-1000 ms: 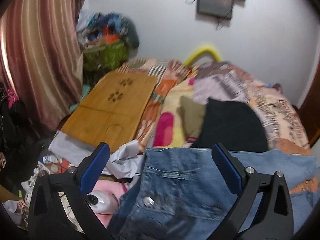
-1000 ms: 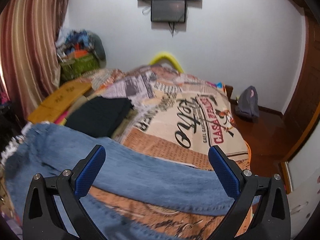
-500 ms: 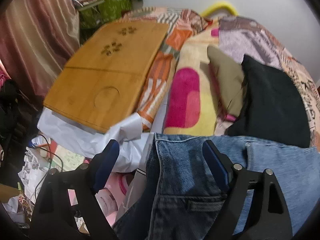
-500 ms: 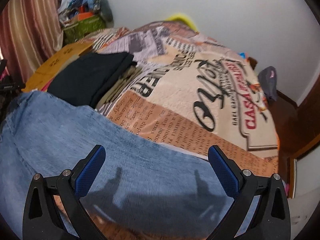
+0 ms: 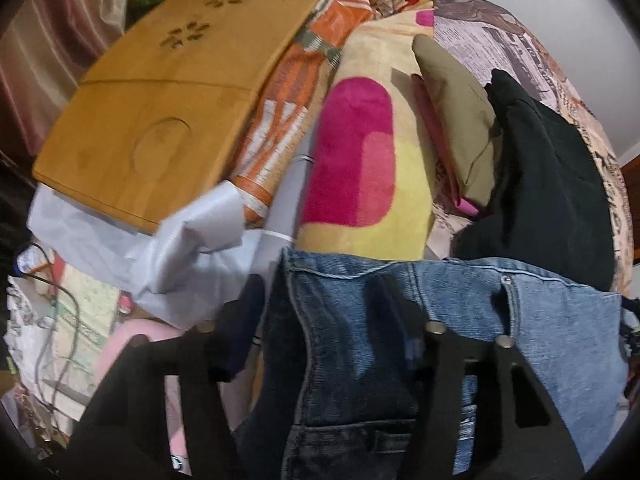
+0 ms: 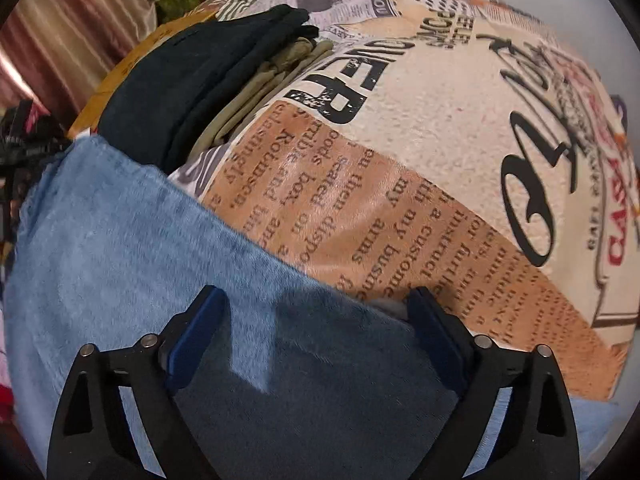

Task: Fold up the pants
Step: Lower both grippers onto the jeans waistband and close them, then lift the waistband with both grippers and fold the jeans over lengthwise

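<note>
Blue jeans (image 5: 520, 320) lie across the near edge of a bed. Their waistband end shows in the left wrist view, a leg (image 6: 132, 248) in the right wrist view. My left gripper (image 5: 320, 308) is open, low over the waistband corner, its fingers astride the denim. My right gripper (image 6: 316, 312) is open, close above the jeans leg, fingers either side of the cloth. Neither holds anything.
Folded black (image 5: 552, 168) and olive (image 5: 452, 100) clothes are stacked on the printed blanket (image 6: 440, 128) behind the jeans. A wooden lap tray (image 5: 160, 112) lies at the bed's left side. Clutter, papers and cables (image 5: 60, 320) fill the floor to the left.
Both grippers have tilted down and dropped close to the jeans. The left gripper's fingers now straddle the waistband corner. Both stay open.
</note>
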